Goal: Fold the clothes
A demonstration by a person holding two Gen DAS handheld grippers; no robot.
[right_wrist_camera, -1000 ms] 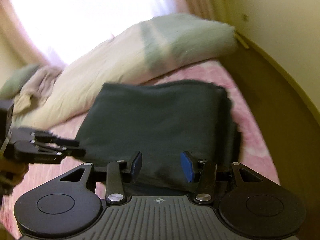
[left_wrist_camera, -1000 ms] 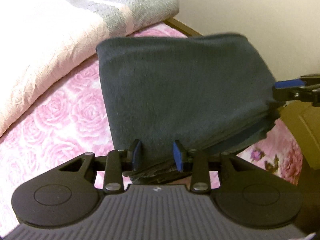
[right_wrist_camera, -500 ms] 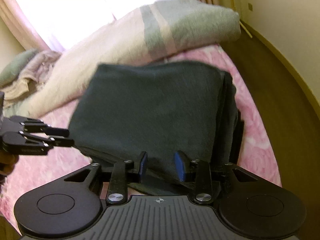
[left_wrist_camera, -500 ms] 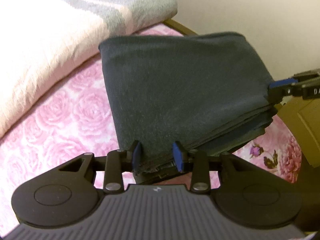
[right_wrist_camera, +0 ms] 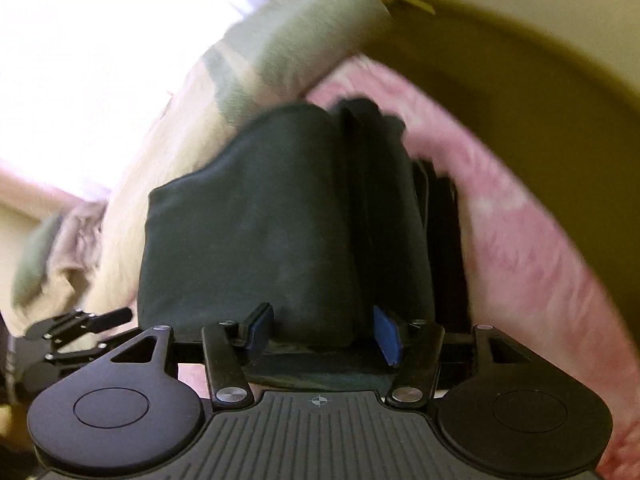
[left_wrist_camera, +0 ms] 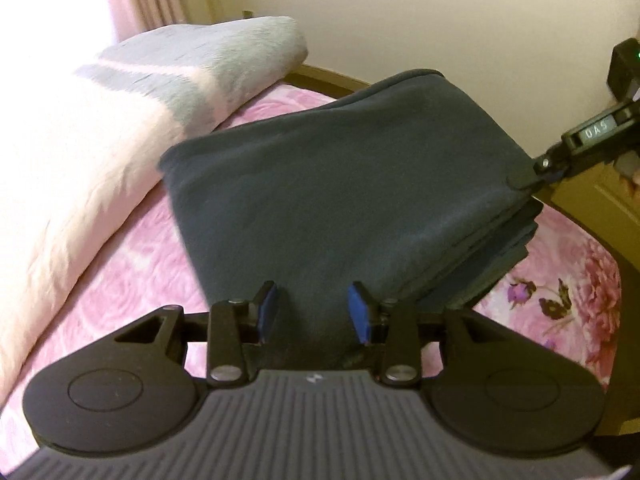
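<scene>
A dark grey folded garment (left_wrist_camera: 340, 200) is a thick stack tilted above the pink rose bedspread (left_wrist_camera: 140, 260), its right side higher. My left gripper (left_wrist_camera: 312, 312) is shut on the stack's near edge, with cloth filling the gap between the blue pads. In the right wrist view the same garment (right_wrist_camera: 248, 220) bulges between the fingers of my right gripper (right_wrist_camera: 320, 332), which stand wide apart and open. Several lower layers hang outside its right finger. From the left wrist, the right gripper (left_wrist_camera: 540, 172) touches the garment's right corner. From the right wrist, the left gripper (right_wrist_camera: 80, 328) shows at the lower left.
A cream and grey blanket (left_wrist_camera: 100, 120) is heaped along the bed's far left side. The wooden bed frame (left_wrist_camera: 320, 78) and a cream wall (left_wrist_camera: 440, 12) lie behind. Brown floor (right_wrist_camera: 480, 60) runs past the bed's right edge. Loose clothes (right_wrist_camera: 72, 232) lie at the far left.
The garment has tipped up on its right side. My right gripper's fingers closed in half a second ago and now stand wider apart, and that view has rolled. The left grip is unchanged.
</scene>
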